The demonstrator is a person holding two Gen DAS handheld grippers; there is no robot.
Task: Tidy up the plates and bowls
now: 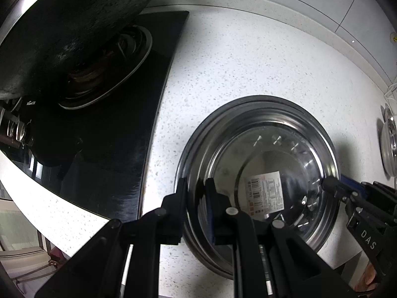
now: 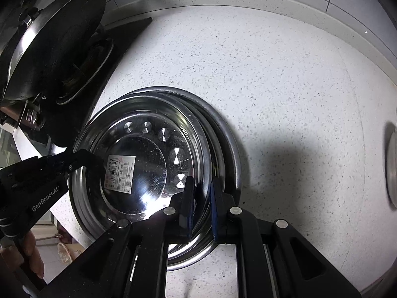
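A round steel plate (image 1: 273, 149) (image 2: 148, 149) with a white barcode sticker (image 1: 265, 193) (image 2: 120, 171) in its well is gripped at two opposite rims. My left gripper (image 1: 196, 181) is shut on its left rim and also shows in the right wrist view (image 2: 84, 156). My right gripper (image 2: 201, 183) is shut on the right rim, and its tip shows in the left wrist view (image 1: 330, 183). The plate hangs just over a stack of similar steel plates (image 2: 223, 134), shifted a little to the left of it. I cannot tell whether it touches the stack.
A black hob (image 1: 111, 149) with a dark wok (image 1: 74, 37) (image 2: 49, 49) lies left of the plates. Another steel dish (image 1: 389, 144) (image 2: 392, 168) sits at the right edge. The speckled white counter (image 2: 273, 74) runs back to a tiled wall. A hand (image 2: 32, 255) holds the left gripper.
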